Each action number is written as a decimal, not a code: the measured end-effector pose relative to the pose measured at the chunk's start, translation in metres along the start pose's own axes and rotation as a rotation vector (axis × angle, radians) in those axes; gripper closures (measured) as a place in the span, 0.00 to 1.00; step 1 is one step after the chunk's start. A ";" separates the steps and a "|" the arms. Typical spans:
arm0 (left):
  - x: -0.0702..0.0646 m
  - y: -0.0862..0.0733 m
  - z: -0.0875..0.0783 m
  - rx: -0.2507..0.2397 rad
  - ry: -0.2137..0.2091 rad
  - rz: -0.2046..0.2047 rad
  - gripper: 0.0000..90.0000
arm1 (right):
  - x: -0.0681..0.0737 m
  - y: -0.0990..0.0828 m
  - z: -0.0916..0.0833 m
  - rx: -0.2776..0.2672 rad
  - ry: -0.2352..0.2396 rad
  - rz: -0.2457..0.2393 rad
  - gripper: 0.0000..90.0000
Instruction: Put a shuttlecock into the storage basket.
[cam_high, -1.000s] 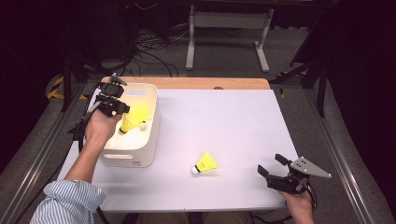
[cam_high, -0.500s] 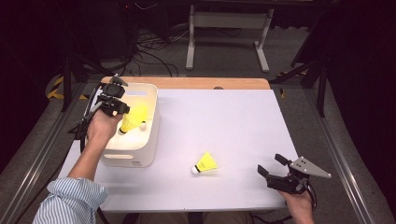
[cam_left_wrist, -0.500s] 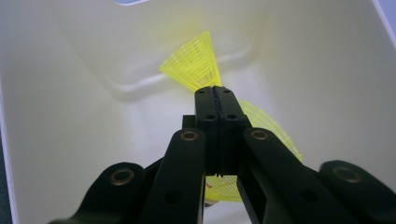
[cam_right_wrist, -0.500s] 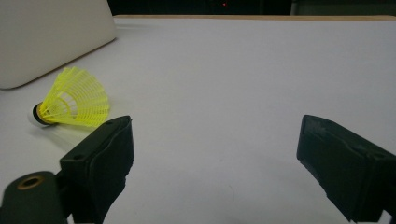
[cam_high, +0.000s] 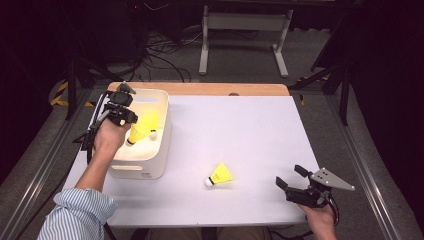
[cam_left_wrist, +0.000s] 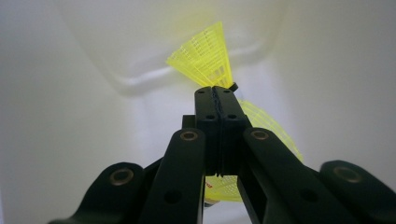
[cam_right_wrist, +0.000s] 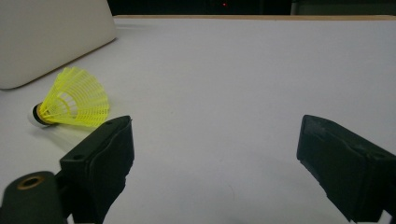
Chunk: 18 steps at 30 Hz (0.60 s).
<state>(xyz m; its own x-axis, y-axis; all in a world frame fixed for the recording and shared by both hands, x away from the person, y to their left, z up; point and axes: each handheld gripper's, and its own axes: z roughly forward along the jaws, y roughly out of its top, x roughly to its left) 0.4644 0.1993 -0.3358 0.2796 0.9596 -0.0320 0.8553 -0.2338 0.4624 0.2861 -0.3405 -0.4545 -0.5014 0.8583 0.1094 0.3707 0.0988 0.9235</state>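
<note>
My left gripper (cam_high: 129, 118) hangs inside the white bin (cam_high: 150, 167) at the table's left. Its jaws are pressed together, pinching a yellow shuttlecock (cam_left_wrist: 205, 56) at the narrow end of its skirt, which fans out past the tips. A second yellow shuttlecock (cam_left_wrist: 273, 130) lies under the jaws on the bin floor. A third shuttlecock (cam_high: 218, 176) (cam_right_wrist: 74, 100) lies on its side on the white table, cork toward the left. My right gripper (cam_high: 290, 177) (cam_right_wrist: 215, 154) rests open near the front right edge, to the right of that shuttlecock, with nothing between its jaws.
The white tabletop (cam_high: 240, 130) has a wooden strip (cam_high: 200, 89) along its far edge. Dark floor with cables and a metal stand (cam_high: 240, 30) lies beyond. A striped sleeve (cam_high: 75, 215) comes in at the lower left.
</note>
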 end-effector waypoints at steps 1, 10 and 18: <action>0.000 0.000 0.001 0.002 -0.001 -0.002 1.00 | 0.000 0.000 0.000 0.000 0.000 0.000 0.13; 0.003 -0.002 0.005 0.011 -0.001 -0.011 1.00 | 0.000 0.000 0.000 -0.003 0.000 -0.002 0.13; 0.005 -0.003 0.003 -0.002 -0.021 -0.019 0.85 | 0.000 0.000 0.000 -0.002 -0.001 -0.002 0.13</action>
<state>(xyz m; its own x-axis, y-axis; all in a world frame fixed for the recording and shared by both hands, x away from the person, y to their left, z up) 0.4649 0.2043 -0.3398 0.2721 0.9604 -0.0594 0.8600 -0.2150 0.4629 0.2860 -0.3406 -0.4544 -0.5018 0.8583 0.1070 0.3680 0.0999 0.9245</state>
